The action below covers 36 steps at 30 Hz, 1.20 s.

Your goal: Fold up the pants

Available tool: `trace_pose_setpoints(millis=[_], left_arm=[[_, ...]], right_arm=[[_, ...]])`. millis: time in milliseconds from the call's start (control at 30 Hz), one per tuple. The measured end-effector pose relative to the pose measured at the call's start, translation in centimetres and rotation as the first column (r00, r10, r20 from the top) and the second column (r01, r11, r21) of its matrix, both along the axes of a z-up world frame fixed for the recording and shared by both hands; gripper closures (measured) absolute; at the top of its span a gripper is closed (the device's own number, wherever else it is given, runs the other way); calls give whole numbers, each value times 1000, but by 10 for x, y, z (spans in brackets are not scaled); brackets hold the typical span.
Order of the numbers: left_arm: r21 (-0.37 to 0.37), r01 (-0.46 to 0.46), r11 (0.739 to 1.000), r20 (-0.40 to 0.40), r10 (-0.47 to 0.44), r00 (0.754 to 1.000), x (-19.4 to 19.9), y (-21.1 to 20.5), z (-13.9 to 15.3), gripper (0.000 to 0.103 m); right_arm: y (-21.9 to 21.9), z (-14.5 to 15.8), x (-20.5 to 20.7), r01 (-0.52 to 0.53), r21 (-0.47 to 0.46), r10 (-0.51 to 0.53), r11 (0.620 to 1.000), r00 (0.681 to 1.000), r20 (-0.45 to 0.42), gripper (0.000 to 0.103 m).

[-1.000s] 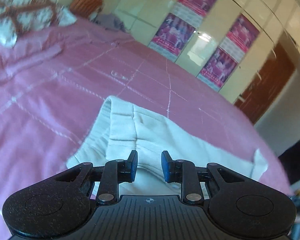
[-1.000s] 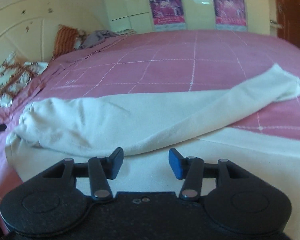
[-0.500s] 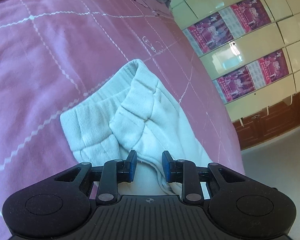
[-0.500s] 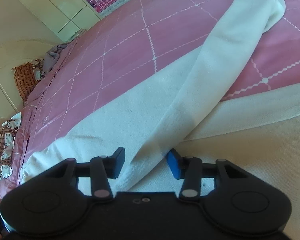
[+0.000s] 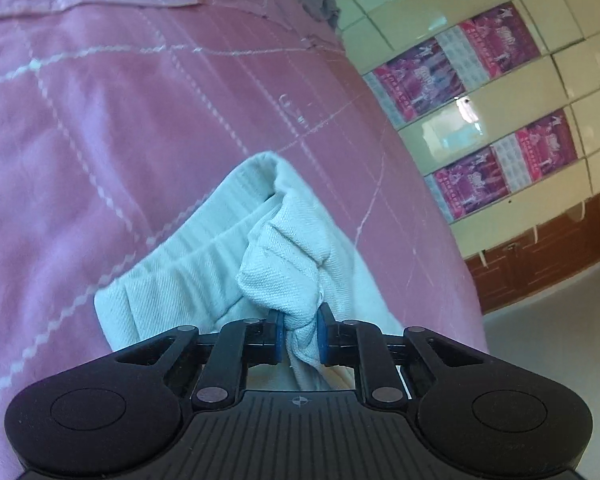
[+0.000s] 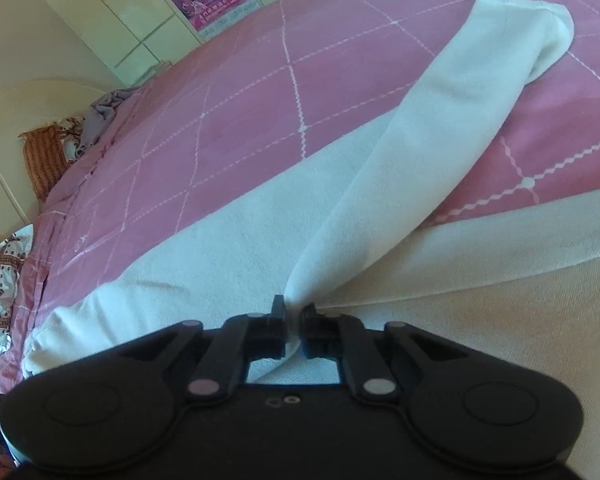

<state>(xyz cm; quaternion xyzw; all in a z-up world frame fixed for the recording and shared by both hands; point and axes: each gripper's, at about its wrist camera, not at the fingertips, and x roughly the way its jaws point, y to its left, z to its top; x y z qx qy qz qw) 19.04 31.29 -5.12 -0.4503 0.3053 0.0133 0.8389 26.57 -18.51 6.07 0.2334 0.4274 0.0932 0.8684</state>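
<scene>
White pants (image 5: 204,280) lie on a pink checked bedspread (image 5: 100,120). In the left wrist view the waistband end is bunched up, and my left gripper (image 5: 300,320) has its jaws closing on a gathered fold of it, blue pads pressing the cloth. In the right wrist view one pants leg (image 6: 440,128) stretches away to its cuff at the upper right, lying across the other leg. My right gripper (image 6: 294,312) has its jaws closing on a pinched ridge of that leg, with the fabric pulled up into a peak.
Cream wardrobe doors with purple posters (image 5: 480,120) stand beyond the bed, with a brown wooden cabinet (image 5: 540,260) beside them. A patterned pillow (image 6: 0,280), an orange cushion (image 6: 44,160) and a grey garment (image 6: 104,112) lie at the head of the bed (image 6: 240,128).
Both grippers stood open over the pants and have now shut on the fabric. Both views have rolled, and the waistband is bunched where it lay flat.
</scene>
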Motion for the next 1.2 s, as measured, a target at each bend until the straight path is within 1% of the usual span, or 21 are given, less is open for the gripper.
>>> trace_pose_setpoints(millis=[67,100,200,267,333,367,467,567,633,700,767,800,833,867,900,933,967,1000,1067,1133,1200], left_arm=[[16,25,1000,22,-25,999,-9,7,13,87],[28,45,999,17,-46,999,-13,11,17,87],[80,85,993,-43,-82,996,-26,19,13,87],[86,88,992,-115,-78,990,-29,25,-2,87],[57,79,995,-122,-72,990,-30,27,-13,87],[73,78,994,-124,-69,990,-30,24,-12,87],[140,96,985,-120,-79,990,-27,16,2,87],[164,93,982,-60,-84,995,-35,17,19,87],[208,99,973,-40,-93,995,-42,16,32,87],[236,110,965,-58,-99,993,-46,19,30,87],[274,144,951,-136,-110,985,-40,17,14,87],[283,158,946,-156,-117,981,-38,16,6,87],[286,154,946,-155,-113,981,-39,14,4,87],[295,149,944,-154,-107,982,-41,12,6,87],[307,144,941,-153,-101,983,-43,10,11,87],[312,138,940,-155,-93,984,-45,8,15,86],[319,127,939,-159,-79,984,-50,5,21,84],[342,112,933,-157,-61,986,-56,2,29,84],[397,69,915,-122,-21,992,-72,-4,48,84],[443,32,896,-79,3,997,-80,-11,66,84],[466,56,883,-71,-26,997,-73,-24,75,84]], right_arm=[[-4,17,-19,-32,9,31,999,997,77,97],[-5,24,-32,-47,8,46,999,993,107,97],[-4,34,-75,-90,4,88,996,984,155,96],[4,24,-98,-114,-25,117,993,982,147,95],[13,1,-105,-128,-60,133,990,988,76,95],[13,-8,-105,-113,-49,116,992,992,55,95],[8,-6,-103,-83,-8,84,996,995,60,95],[4,4,-110,-96,-15,97,995,992,83,95],[-3,15,-118,-95,13,93,995,989,111,95],[-4,23,-127,-98,29,93,995,987,130,95],[0,20,-129,-106,27,102,994,988,114,95],[4,12,-128,-111,2,110,994,989,94,95],[7,1,-125,-110,-13,111,994,992,55,94],[12,-11,-120,-100,5,100,995,995,14,95],[9,-14,-120,-88,25,87,996,996,17,96],[7,-13,-121,-82,36,81,996,996,21,92],[4,-10,-123,-72,44,70,996,997,27,81],[0,-3,-129,-48,39,46,998,998,47,76],[-10,16,-140,-10,9,9,1000,994,109,62],[-20,34,-143,32,-35,-26,999,986,165,59],[-24,45,-127,61,-103,-43,993,985,168,56]])
